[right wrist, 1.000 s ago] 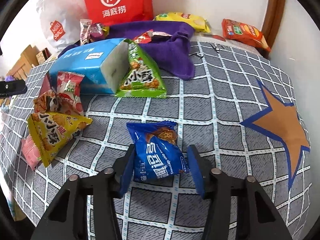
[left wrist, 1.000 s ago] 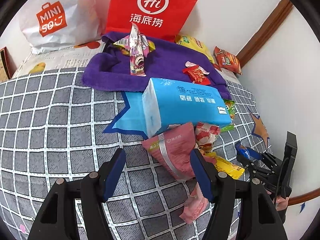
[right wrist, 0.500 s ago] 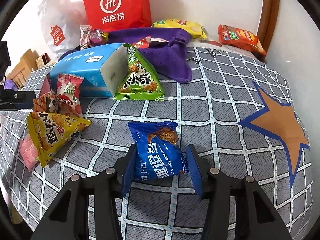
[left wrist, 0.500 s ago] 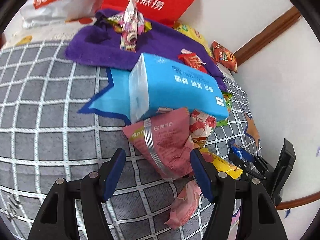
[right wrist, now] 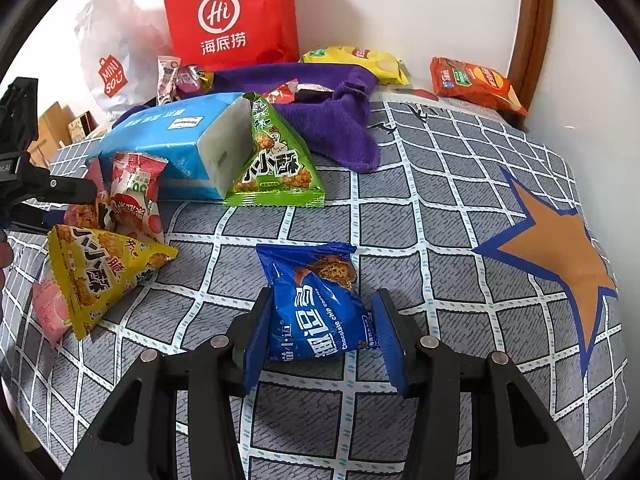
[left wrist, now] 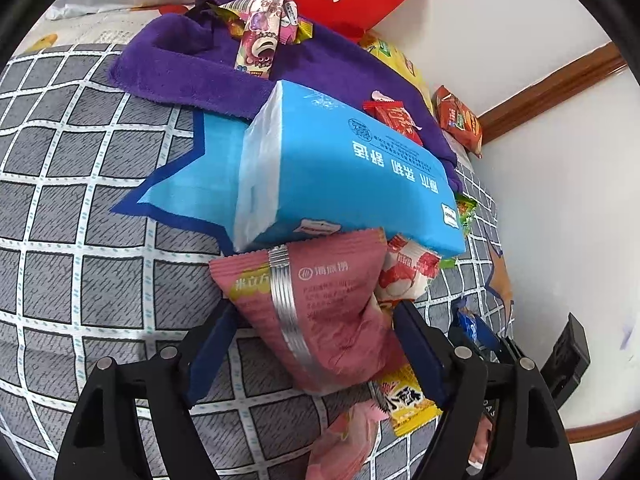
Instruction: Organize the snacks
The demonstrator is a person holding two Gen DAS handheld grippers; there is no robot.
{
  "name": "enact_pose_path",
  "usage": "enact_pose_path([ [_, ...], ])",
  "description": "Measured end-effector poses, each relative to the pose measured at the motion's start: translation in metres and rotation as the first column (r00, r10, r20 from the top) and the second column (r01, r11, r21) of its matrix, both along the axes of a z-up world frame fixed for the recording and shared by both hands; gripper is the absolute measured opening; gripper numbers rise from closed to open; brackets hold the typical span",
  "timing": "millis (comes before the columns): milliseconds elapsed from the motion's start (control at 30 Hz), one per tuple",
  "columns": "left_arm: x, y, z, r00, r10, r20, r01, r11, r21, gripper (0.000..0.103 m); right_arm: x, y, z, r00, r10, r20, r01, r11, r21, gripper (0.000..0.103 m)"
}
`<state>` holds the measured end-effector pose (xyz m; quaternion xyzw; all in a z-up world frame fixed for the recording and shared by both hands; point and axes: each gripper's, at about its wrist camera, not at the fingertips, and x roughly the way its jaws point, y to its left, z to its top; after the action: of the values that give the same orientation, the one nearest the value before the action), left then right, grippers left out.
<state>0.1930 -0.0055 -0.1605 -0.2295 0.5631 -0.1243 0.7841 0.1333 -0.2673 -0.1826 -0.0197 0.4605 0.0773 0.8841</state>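
Lying between widening left jaws, unclamped: pink packet (left wrist: 320,316); right jaws grip blue packet (right wrist: 320,312).

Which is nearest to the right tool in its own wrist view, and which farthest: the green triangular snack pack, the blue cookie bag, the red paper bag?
1. Blue cookie bag: between the fingers of the right tool.
2. Green triangular snack pack: farther up the bedspread, leaning against the blue tissue pack.
3. Red paper bag: at the back, against the wall.
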Motion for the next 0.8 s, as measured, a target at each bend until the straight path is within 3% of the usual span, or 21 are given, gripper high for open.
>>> enact_pose_path([
  [167,0.003,-0.010,0.002,1.000,0.007,0.013,-0.007,0.999,0.048,0.077,-0.001,0.000,0.000,1.000,0.000,0.002,0.000,1.000,0.002,0.049],
  [233,0.001,-0.011,0.002,1.000,0.002,0.015,-0.003,0.999,0.048,0.071,-0.001,0.000,0.000,1.000,0.000,0.003,0.000,1.000,0.002,0.049],
  [367,-0.005,-0.004,0.005,1.000,0.001,0.014,-0.001,1.000,0.002,0.055,-0.001,0.000,0.000,1.000,0.000,0.000,0.000,1.000,-0.001,0.049],
  [800,-0.027,0.028,0.038,0.995,0.013,0.101,-0.008,0.999,-0.052,0.046,-0.005,0.003,0.015,1.000,-0.011,-0.027,0.011,1.000,-0.008,0.039],
])
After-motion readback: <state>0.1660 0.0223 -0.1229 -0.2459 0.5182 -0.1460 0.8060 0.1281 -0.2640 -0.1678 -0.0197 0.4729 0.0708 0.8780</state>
